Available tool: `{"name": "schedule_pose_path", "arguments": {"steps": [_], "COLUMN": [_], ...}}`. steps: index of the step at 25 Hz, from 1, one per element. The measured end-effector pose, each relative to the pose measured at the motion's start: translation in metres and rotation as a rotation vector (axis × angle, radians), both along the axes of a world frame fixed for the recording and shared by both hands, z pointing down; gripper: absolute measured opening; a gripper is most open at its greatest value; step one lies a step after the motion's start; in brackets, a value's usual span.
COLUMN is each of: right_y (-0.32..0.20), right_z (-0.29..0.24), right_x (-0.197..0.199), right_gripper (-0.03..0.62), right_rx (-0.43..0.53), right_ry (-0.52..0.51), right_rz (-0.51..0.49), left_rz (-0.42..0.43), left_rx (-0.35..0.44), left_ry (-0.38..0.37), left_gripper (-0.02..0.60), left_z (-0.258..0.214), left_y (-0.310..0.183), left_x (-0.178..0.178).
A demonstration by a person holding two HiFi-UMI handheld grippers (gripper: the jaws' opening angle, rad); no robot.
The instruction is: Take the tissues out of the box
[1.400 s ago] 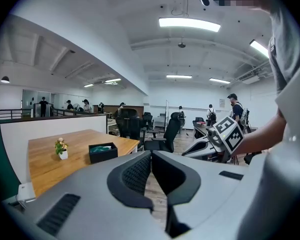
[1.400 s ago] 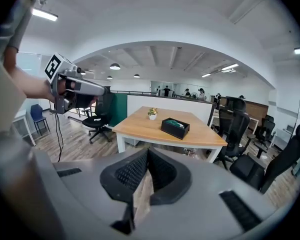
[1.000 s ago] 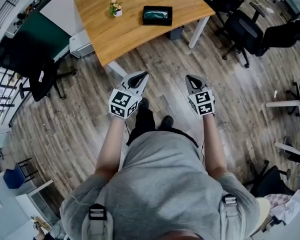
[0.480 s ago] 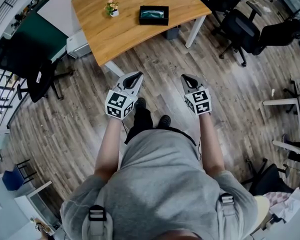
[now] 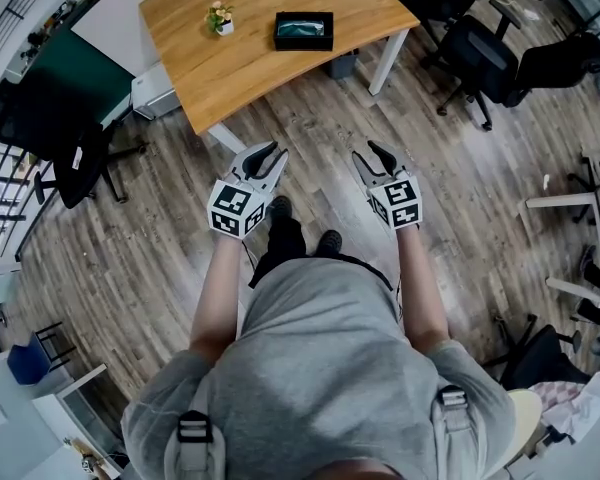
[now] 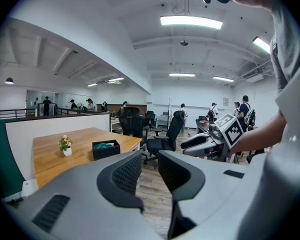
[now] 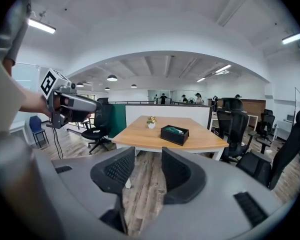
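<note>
Step in hand: approach, judged barely begun; no tissue drawn from the tissue box (image 5: 303,30) yet
Box: black, open-topped, resting on the wooden surface (image 5: 242,68); small potted plant (image 5: 220,16) just left of the box
Left tongs (image 5: 266,156): held over the floor (image 5: 310,128), well short of the box and pointing roughly toward it; just been opening, now a narrow gap with nothing in it
Right tongs (image 5: 372,154): beside the left pair, equally far from the box; just been opening, now a somewhat wider gap, also empty
Next move: calls for stepping up to the box, bringing one pair of tongs over its open top and pinching the uppermost sheet; probably also steadying the box with the other pair so as not to lift it along
Hard to make out: teal stuff inside the box, too small to tell as tissue or wrapper
Cut off: surface edge beyond the box lost at the top of the head view; feet mostly hidden under the torso
</note>
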State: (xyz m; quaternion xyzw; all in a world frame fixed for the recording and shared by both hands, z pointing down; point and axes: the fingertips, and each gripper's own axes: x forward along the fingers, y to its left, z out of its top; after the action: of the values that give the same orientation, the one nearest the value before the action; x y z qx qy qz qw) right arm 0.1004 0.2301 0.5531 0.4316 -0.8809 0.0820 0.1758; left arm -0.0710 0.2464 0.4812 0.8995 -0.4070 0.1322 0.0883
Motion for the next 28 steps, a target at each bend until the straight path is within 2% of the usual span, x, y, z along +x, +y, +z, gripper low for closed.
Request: {"name": "schedule_pose_path", "arguments": {"steps": [7, 12, 16, 28], "right_y": [-0.001, -0.003, -0.005, -0.04], "right_z": [-0.001, 0.0, 0.001, -0.003], "right_x": [-0.007, -0.014, -0.017, -0.03], "right_gripper": [0.295, 0.335, 0.356, 0.353], "right_rx": [0.021, 0.022, 0.029, 0.026], "right_ry": [0.012, 0.015, 0.031, 0.024], "right_rz": [-0.035, -0.06, -0.07, -0.015], "left_rz": [-0.004, -0.011, -0.012, -0.009], "left_rx": [0.009, 0.005, 0.006, -0.008], "left_ry": [-0.01, -0.024, -0.022, -0.004], "left_gripper": [0.205, 0.263, 0.273, 0.276], "left_z": [0.0, 0.003, 0.003, 0.006], "left_y": [-0.002, -0.009, -0.013, -0.045], "left_x": [-0.001, -0.002, -0.004, -0.027]}}
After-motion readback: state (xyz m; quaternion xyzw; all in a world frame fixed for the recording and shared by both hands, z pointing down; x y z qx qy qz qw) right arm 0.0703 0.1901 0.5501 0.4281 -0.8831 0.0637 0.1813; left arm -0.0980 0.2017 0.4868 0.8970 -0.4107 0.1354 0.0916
